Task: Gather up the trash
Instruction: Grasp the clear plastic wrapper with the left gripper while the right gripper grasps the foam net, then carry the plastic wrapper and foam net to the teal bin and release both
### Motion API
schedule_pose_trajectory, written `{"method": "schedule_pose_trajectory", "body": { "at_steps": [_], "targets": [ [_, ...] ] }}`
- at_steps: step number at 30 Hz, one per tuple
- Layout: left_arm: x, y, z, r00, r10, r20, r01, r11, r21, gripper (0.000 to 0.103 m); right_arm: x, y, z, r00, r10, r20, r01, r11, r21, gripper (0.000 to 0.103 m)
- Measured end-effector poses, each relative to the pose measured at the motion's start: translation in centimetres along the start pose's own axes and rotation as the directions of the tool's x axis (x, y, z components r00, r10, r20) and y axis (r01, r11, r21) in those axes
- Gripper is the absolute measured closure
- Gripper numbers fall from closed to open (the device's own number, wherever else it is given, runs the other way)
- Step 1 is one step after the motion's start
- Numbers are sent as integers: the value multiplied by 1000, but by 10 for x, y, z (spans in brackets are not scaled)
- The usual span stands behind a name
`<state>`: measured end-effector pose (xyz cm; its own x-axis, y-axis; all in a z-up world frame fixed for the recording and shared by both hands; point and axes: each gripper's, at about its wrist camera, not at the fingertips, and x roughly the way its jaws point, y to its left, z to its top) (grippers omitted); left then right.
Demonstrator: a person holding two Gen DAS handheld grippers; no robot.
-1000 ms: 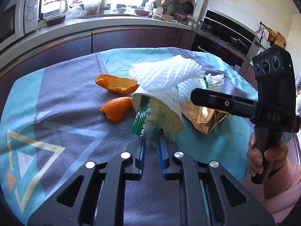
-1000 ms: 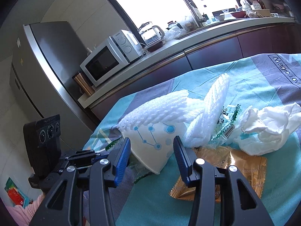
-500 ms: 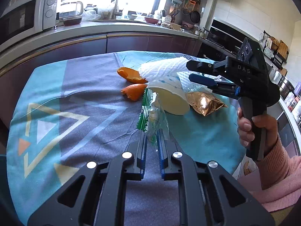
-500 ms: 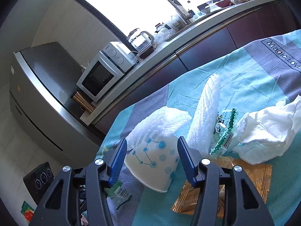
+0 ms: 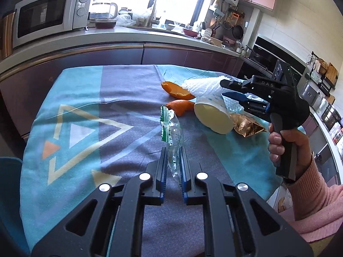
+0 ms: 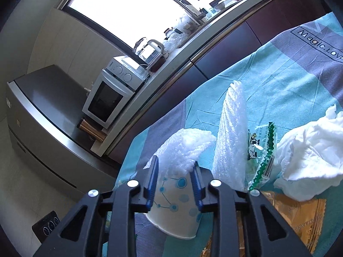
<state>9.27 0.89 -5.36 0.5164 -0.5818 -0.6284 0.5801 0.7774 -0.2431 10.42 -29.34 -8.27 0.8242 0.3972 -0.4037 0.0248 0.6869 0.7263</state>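
Left wrist: left hand-held gripper (image 5: 173, 156) pinches clear wrapper (image 5: 171, 132)

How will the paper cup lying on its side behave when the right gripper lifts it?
The paper cup looks thin-walled, so the fingers have just been closing on it and may dent it. Probably very light. The foam netting stuffed inside could slip out when tilted.
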Motion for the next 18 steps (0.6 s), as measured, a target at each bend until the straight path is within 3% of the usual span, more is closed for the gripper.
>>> {"method": "schedule_pose_trajectory", "body": {
  "at_steps": [2, 5, 18],
  "targets": [
    [-3, 4, -1, 1000, 8, 4, -8, 1000, -11, 92, 0, 2, -1, 1000, 9, 1, -9, 1000, -10, 87],
    [-9, 9, -3, 1000, 16, 13, -16, 999, -30, 92, -3, 10, -1, 1000, 23, 8, -22, 999, -44, 89],
    [-43, 25, -9, 996, 54, 71, -49, 996, -78, 92, -19, 69, -19, 989, 140, -43, -146, 962, -229, 90]
  ]
}}
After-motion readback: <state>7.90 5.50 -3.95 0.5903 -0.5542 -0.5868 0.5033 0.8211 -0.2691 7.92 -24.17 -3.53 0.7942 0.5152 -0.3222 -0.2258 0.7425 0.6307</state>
